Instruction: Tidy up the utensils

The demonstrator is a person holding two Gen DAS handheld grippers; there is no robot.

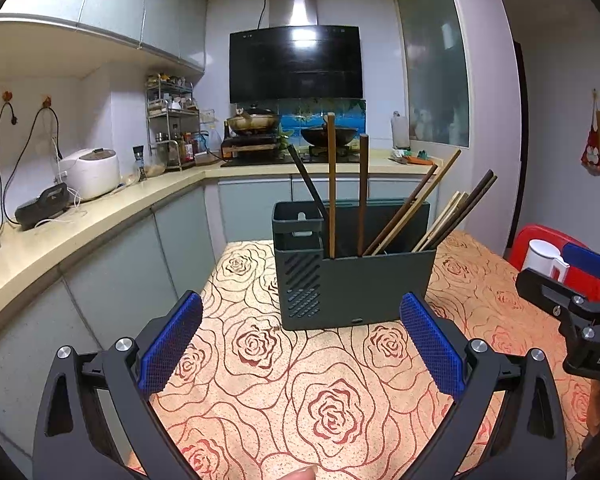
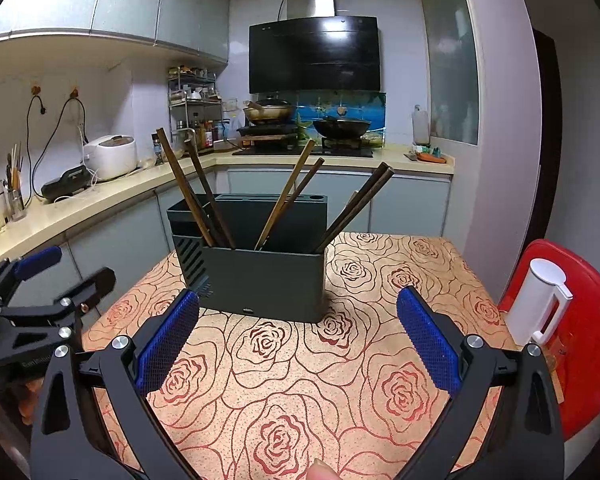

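Note:
A dark grey utensil holder [image 1: 356,284] stands on the rose-patterned tablecloth [image 1: 292,392]; it also shows in the right wrist view [image 2: 260,276]. Several wooden chopsticks [image 1: 331,184] stand and lean in its compartments, also in the right wrist view [image 2: 284,200]. My left gripper [image 1: 300,344] is open and empty, a little in front of the holder. My right gripper [image 2: 298,340] is open and empty, also in front of it. The right gripper shows at the left view's right edge [image 1: 580,312]; the left gripper shows at the right view's left edge [image 2: 40,312].
A red stool [image 2: 580,320] with a white jug [image 2: 540,304] stands right of the table. A counter [image 1: 100,216] with a rice cooker [image 1: 92,172], spice rack and stove with woks [image 2: 340,126] runs along the left and back walls.

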